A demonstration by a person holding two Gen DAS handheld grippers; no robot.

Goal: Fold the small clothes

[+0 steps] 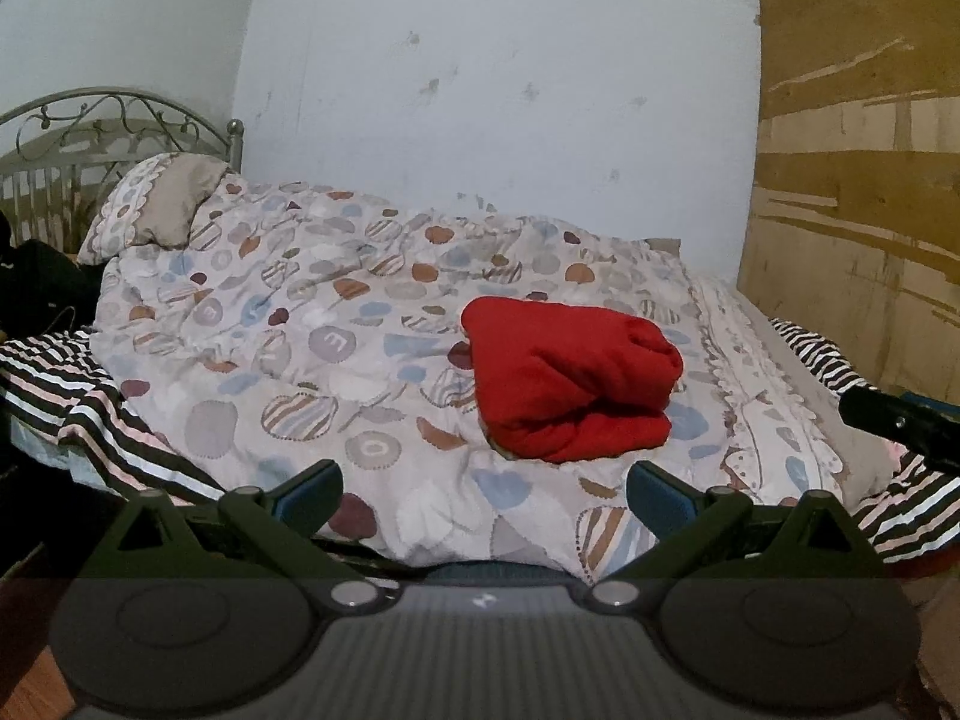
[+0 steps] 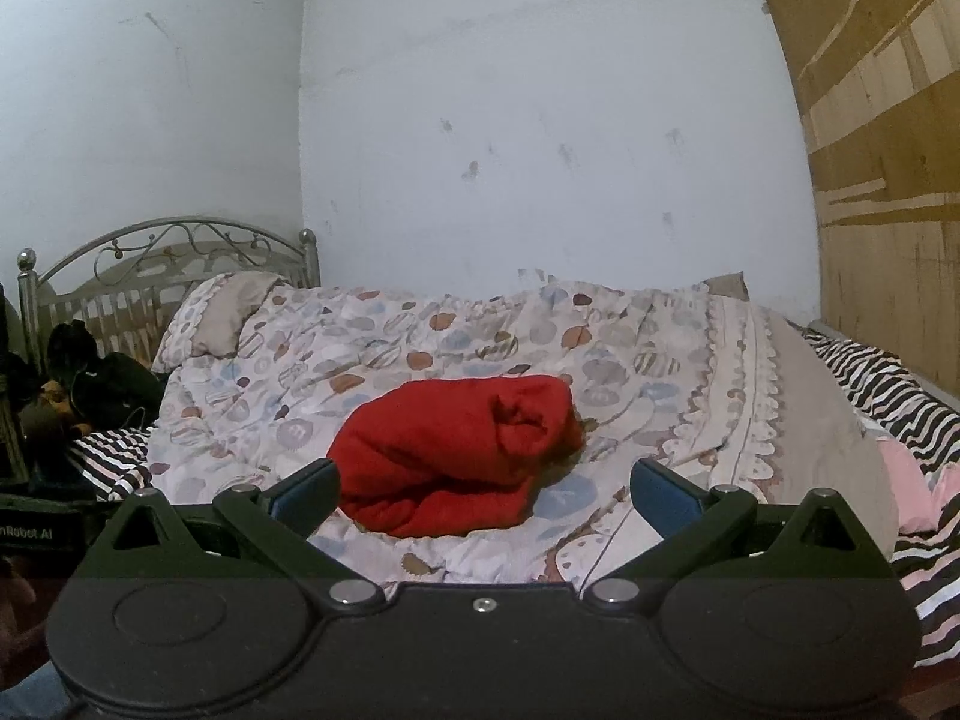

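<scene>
Red garment (image 1: 570, 381): one small piece, bunched into a thick, loosely folded bundle, lying on the patterned quilt (image 1: 288, 324) toward the foot-end half of the bed; free of both tools.

Left gripper (image 1: 483, 495): fingers wide apart, empty, short of the garment's near edge.

Right gripper (image 2: 483, 495): fingers likewise spread, empty, the garment just ahead and slightly to its left.

Handling note: the bundle looks rounded rather than flat; a neat result probably calls for pinching only the red cloth at two near corners, keeping the quilt out of the bite, then smoothing.

Surroundings, placed from the garment: pillow (image 1: 162, 204) and metal headboard (image 1: 114, 120) far to its left; striped sheet (image 2: 888, 384) beyond the quilt's scalloped border to its right; wooden panel (image 1: 858, 168) farther right. Nothing lies between tools and garment.
</scene>
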